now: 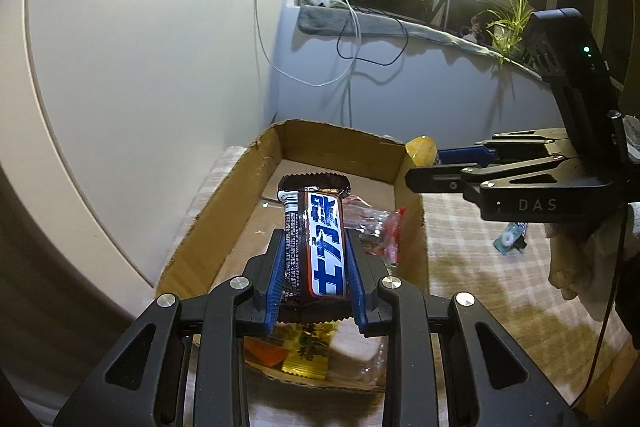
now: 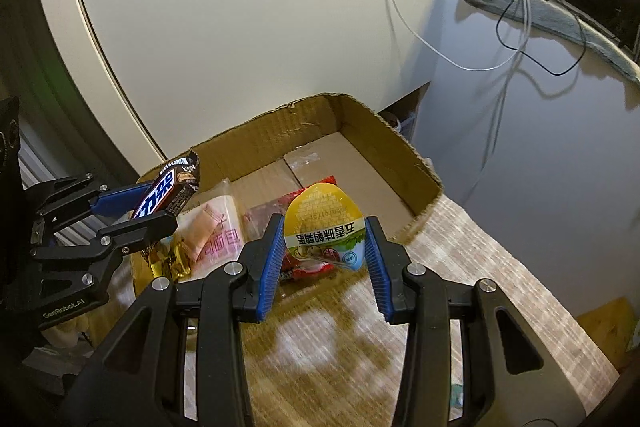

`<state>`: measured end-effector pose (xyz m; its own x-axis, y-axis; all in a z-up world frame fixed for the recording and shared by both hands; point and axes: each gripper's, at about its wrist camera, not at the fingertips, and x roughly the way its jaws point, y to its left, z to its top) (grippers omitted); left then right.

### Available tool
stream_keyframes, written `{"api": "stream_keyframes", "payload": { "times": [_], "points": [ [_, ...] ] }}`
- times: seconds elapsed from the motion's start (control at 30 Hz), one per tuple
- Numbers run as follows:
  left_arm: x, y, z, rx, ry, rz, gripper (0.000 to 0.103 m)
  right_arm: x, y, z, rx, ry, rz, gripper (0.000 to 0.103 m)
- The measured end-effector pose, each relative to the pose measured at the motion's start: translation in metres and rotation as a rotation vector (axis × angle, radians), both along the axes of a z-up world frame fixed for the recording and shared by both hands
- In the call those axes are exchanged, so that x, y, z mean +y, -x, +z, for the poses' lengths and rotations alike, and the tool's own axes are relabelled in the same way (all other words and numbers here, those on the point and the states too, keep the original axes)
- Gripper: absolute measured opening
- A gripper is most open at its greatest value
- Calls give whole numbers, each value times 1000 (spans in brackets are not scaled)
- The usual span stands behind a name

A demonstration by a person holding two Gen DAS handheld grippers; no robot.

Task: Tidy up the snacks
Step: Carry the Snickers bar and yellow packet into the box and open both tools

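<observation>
My left gripper [image 1: 316, 243] is shut on a brown, blue and white chocolate bar [image 1: 320, 247], held above the near end of an open cardboard box [image 1: 224, 195]. It also shows in the right wrist view [image 2: 160, 201] with the bar [image 2: 168, 191]. My right gripper [image 2: 325, 231] is shut on a yellow egg snack pack [image 2: 326, 227], held over the box's [image 2: 400, 163] near right edge. In the left wrist view the right gripper [image 1: 424, 159] and the yellow pack [image 1: 422, 149] show at the box's far right corner.
Inside the box lie a pink bread packet [image 2: 218, 231], a red packet [image 2: 276, 211] and a gold-wrapped snack [image 2: 170, 259]. The box stands on a checked tablecloth [image 1: 480, 267]. A small teal packet [image 1: 508, 239] lies on the cloth. A white wall is behind, cables hang there.
</observation>
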<state>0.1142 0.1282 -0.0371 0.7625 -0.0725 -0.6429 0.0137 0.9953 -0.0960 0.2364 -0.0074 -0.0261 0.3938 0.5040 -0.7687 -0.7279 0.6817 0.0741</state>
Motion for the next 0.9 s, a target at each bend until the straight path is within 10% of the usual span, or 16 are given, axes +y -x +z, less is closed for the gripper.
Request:
{"api": "stream_keyframes", "payload": {
  "times": [0.53, 0.9],
  "points": [
    [8, -8, -6, 17, 4, 16, 27, 17, -13, -16, 28, 19, 10, 43],
    [11, -7, -8, 10, -14, 38, 59, 13, -17, -11, -16, 10, -39, 86]
  ]
}}
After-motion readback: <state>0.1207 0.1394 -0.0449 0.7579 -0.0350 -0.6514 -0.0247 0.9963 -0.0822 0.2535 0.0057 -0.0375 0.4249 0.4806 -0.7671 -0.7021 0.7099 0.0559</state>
